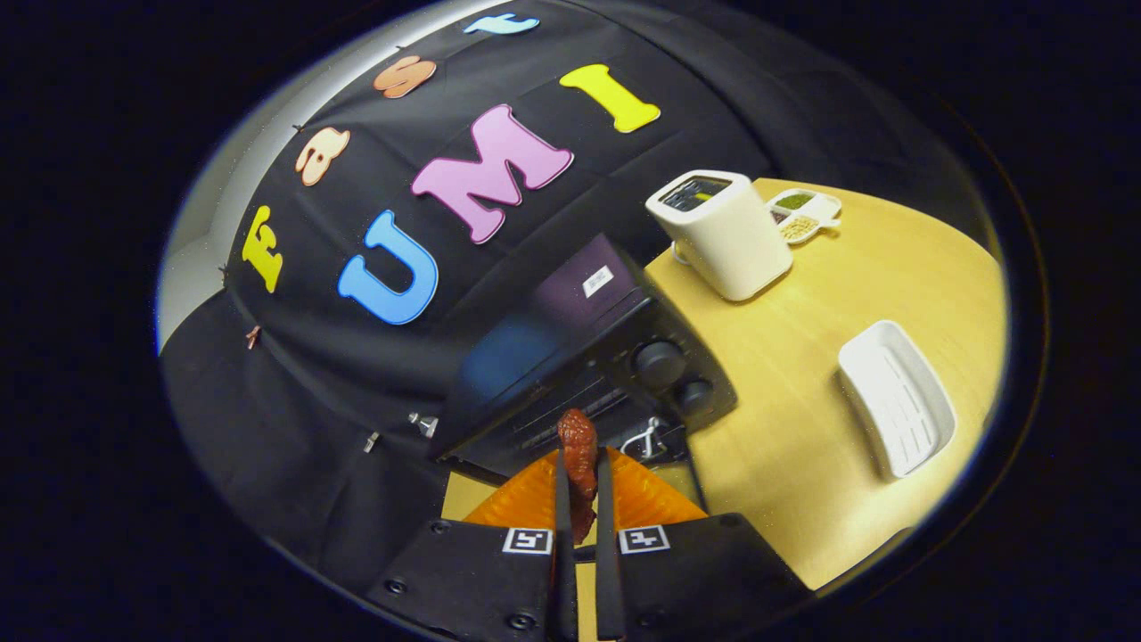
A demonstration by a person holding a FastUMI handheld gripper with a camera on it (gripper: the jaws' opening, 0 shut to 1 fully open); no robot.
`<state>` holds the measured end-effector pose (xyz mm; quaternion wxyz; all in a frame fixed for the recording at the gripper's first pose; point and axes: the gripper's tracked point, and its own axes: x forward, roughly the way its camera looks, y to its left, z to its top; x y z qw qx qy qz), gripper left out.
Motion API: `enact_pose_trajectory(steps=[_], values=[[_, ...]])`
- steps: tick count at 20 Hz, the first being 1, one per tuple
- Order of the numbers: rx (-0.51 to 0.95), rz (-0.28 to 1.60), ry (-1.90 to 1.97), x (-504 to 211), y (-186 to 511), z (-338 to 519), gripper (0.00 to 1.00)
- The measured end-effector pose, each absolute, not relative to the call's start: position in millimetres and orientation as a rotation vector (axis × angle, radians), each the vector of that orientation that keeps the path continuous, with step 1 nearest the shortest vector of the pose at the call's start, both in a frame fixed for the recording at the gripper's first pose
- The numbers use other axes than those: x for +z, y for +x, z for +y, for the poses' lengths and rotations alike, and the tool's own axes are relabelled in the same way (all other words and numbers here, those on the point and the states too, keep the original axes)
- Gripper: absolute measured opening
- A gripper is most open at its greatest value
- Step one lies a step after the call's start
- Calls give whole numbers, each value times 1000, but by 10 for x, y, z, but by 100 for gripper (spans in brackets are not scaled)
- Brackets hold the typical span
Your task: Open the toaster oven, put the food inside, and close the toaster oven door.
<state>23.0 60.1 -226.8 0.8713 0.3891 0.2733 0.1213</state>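
While clamped between both fingers, food [578, 455] pokes up past the tips of gripper [579, 486] | toaster oven [588, 357] just beyond, door down, near table [802, 428] left edge | white tray [896, 397] right | white toaster [722, 234] far

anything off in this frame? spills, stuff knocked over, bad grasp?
Nothing stands out. The gripper is shut on the food, a reddish-brown piece pinched between both fingers just ahead of the toaster oven. The toaster, white tray and small dish sit upright on the table, with no spill visible.
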Motion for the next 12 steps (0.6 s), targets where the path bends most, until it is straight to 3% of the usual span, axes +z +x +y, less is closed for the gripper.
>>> enact_pose_trajectory(steps=[7, 12], values=[[286, 615, 945, -2489, 557, 1500, 12], [242, 587, 970, -2590, 849, 1573, 12]])
